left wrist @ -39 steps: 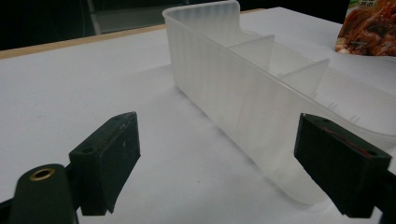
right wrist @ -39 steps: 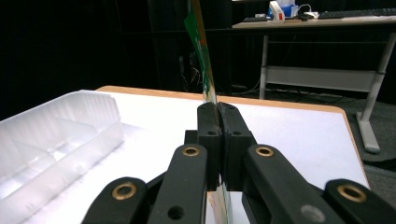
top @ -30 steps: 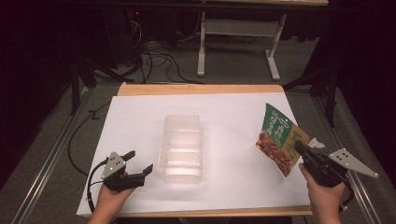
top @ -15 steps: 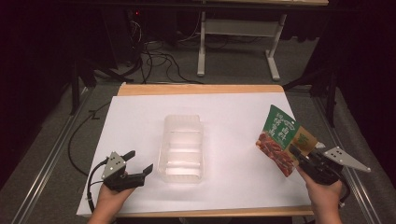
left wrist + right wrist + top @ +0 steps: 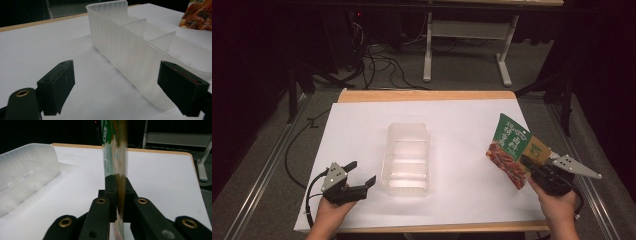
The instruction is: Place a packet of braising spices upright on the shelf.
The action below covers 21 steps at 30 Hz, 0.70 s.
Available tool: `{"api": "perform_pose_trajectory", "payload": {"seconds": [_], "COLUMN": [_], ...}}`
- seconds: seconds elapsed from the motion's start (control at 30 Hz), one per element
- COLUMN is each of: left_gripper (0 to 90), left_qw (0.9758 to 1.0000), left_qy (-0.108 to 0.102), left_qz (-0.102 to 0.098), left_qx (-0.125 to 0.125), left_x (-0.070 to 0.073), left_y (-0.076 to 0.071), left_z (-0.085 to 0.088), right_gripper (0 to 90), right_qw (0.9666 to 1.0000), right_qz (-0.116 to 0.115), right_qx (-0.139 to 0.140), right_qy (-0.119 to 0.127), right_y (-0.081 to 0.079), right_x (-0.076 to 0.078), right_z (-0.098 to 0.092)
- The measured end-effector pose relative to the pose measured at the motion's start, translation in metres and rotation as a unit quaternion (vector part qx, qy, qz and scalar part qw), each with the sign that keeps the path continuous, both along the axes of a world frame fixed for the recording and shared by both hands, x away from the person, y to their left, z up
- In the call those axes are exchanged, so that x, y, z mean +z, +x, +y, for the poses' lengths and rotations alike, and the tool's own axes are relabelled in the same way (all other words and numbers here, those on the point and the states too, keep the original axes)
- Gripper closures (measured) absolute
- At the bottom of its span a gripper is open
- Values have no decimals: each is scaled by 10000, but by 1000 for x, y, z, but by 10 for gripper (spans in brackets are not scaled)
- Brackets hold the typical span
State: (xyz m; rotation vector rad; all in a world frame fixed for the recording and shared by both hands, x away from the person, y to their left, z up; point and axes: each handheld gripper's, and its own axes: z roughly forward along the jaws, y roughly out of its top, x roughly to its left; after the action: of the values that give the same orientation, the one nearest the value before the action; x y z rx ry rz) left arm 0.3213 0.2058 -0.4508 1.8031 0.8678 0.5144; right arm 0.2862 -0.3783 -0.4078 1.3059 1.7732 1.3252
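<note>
A: High view. The right gripper point(image 5: 532, 167) has its jaws clenched on the lower right corner of the snack pouch point(image 5: 512, 150), which is lifted off the bench point(image 5: 462, 120) and tilted, well to the right of the clear divided tray point(image 5: 407, 157). The left gripper point(image 5: 354, 182) sits just left of the tray's near end with its jaws spread and nothing between them.

B: Step in hand?

A: My judgement: pouch picked up, carry toward the tray not yet done. The tray's compartments look empty from here.

B: Left gripper view?

A: Jaws wide apart. The tray's long side wall point(image 5: 125, 50) runs between them but farther off; I see no contact. Two dividers are visible inside the tray. A corner of the pouch point(image 5: 197, 16) shows beyond the tray.

B: Right gripper view?

A: The pouch point(image 5: 116, 150) is seen edge-on and stands upright from the closed jaws, which pinch it firmly. The tray point(image 5: 25, 170) lies to the left of the pouch, apart from it.

B: Next move?

A: Likely swing the pouch leftward over the tray, lower it into a compartment, then release. The left gripper may need to steady the tray wall, since the tray looks light.
</note>
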Motion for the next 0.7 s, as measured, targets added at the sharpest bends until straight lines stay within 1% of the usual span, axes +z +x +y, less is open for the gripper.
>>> {"api": "perform_pose_trajectory", "payload": {"seconds": [0.03,0.1,0.13,0.17,0.23,0.37,0.4,0.5,0.57,0.6,0.67,0.7], "left_gripper": [150,150,150,150,150,149,149,148,154,164,235,257], "left_qw": [10000,10000,10000,10000,10000,10000,10000,10000,9999,9999,9999,9999], "left_qy": [9,21,14,5,17,-10,16,27,43,27,-28,-22], "left_qz": [2,4,-1,-11,-19,-23,-19,-29,-92,-103,-127,-157], "left_qx": [-9,-7,-4,6,8,32,18,-9,-2,-5,-54,-51], "left_x": [0,0,0,0,1,1,1,1,2,2,3,3], "left_y": [0,0,0,0,0,0,0,0,-1,-1,-2,-3], "left_z": [0,0,0,0,0,0,1,-1,-1,-1,0,0], "right_gripper": [900,900,900,900,900,900,900,900,900,900,900,900], "right_qw": [10000,9999,9999,9998,9997,9993,9992,9987,9983,9982,9979,9977], "right_qz": [-56,-70,-76,-94,-126,-272,-305,-371,-422,-438,-454,-446], "right_qx": [66,76,43,69,91,159,185,251,286,309,353,386], "right_qy": [-7,57,118,173,202,205,200,259,294,284,293,328], "right_y": [0,1,1,1,1,-1,-2,-3,-4,-4,-4,-3], "right_x": [-1,-1,-1,-1,0,5,6,9,11,11,12,12], "right_z": [-2,-3,-4,-5,-5,0,1,5,8,9,14,16]}}
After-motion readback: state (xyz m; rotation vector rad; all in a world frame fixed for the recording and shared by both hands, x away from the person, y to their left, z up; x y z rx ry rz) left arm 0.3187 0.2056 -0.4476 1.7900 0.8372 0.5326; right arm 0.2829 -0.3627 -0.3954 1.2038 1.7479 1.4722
